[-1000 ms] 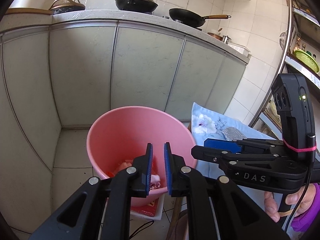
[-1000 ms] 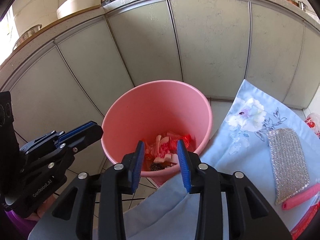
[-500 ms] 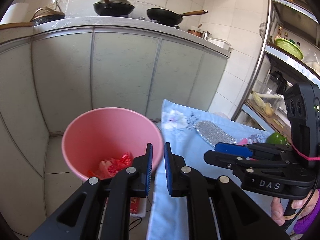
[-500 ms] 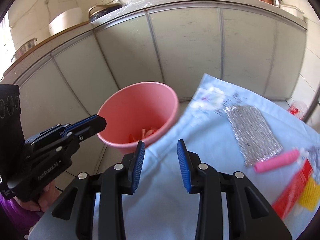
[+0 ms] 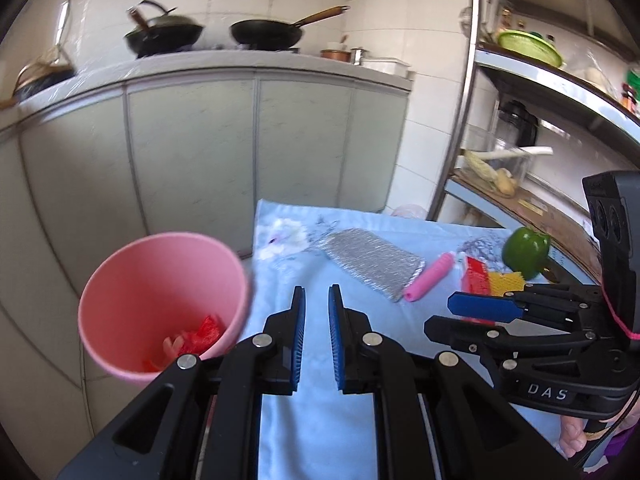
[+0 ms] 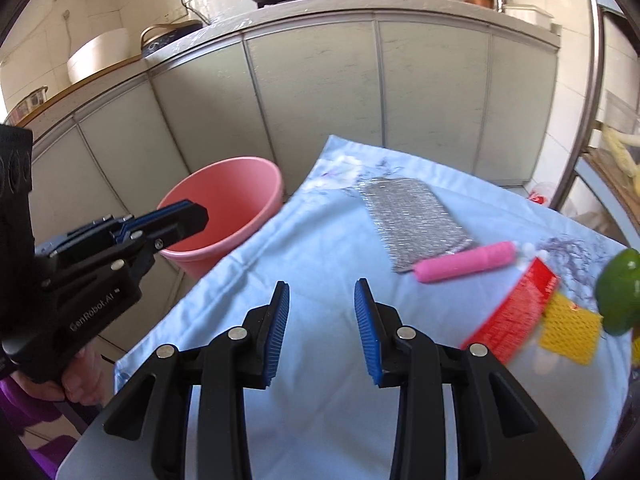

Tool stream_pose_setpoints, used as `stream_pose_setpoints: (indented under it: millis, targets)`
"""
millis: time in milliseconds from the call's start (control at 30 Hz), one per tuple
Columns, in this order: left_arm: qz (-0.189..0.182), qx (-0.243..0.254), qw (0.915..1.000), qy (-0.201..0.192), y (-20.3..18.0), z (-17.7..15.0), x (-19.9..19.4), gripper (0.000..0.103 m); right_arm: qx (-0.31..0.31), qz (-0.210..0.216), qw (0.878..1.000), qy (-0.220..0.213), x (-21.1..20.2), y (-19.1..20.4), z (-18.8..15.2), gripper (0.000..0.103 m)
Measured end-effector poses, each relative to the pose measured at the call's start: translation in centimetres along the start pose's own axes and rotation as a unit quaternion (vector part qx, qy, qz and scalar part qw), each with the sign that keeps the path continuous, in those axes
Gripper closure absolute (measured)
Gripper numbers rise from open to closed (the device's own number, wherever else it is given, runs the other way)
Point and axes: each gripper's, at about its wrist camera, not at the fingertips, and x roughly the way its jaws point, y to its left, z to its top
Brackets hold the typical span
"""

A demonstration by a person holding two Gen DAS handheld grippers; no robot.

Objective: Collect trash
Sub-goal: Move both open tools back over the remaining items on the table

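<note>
You had both claws over the blue cloth on the worktop [image 6: 312, 264] and neither held anything: the left claw [image 5: 316, 336], at the lower centre of its view, stood narrow with only a slit between its pads, and the right claw [image 6: 322, 328], lower centre of its own view, stood at a moderate gap with bare cloth showing through. The pink bin [image 5: 160, 304] sat off the worktop's edge at the lower left of the left view, with red and pale scraps already in its bottom. The trash left to gather lay at the right of both views: a red wrapper [image 6: 516, 308], a yellow mesh piece [image 6: 568, 328] touching it, and a pink tube [image 6: 464, 266] lying against the silver scourer [image 6: 412, 220]. The green pepper [image 6: 620, 292] at the far right edge looked like food, not trash. The wrapper was probably thin, light and slick, so you would do best pinching a raised edge rather than pressing on its flat face. The mesh looked soft and should crush easily anywhere. The tube seemed light and apt to roll; taking it across its middle would suit.
</note>
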Motion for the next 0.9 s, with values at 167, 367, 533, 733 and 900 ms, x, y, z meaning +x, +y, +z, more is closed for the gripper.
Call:
stream_pose_setpoints:
  millis: [167,367,533,733,900]
  targets:
    - [-0.006,-0.008,0.9999,0.001,-1.1,0.7,0.6,0.092,0.012,-0.027,1.000,-0.001,-1.1,-1.6,-0.9,0.068]
    - [-0.008,0.015,0.9998,0.009,-2.7,0.6,1.5,0.092,0.011,-0.047,0.999,-0.022,-2.5,-2.4,-2.2,0.068]
    - [-0.037,0.029,0.9987,0.018,-4.5,-0.1,2.1,0.092,0.015,-0.060,0.997,-0.052,-3.5,-2.9,-3.0,0.068]
    - [-0.074,0.060,0.9953,0.018,-6.5,-0.9,2.6,0.092,0.035,-0.075,0.996,-0.038,-3.6,-4.5,-3.8,0.068]
    - [-0.085,0.058,0.9938,0.042,-6.7,-1.1,4.1,0.092,0.087,-0.097,0.991,-0.015,-3.5,-6.9,-4.7,0.068]
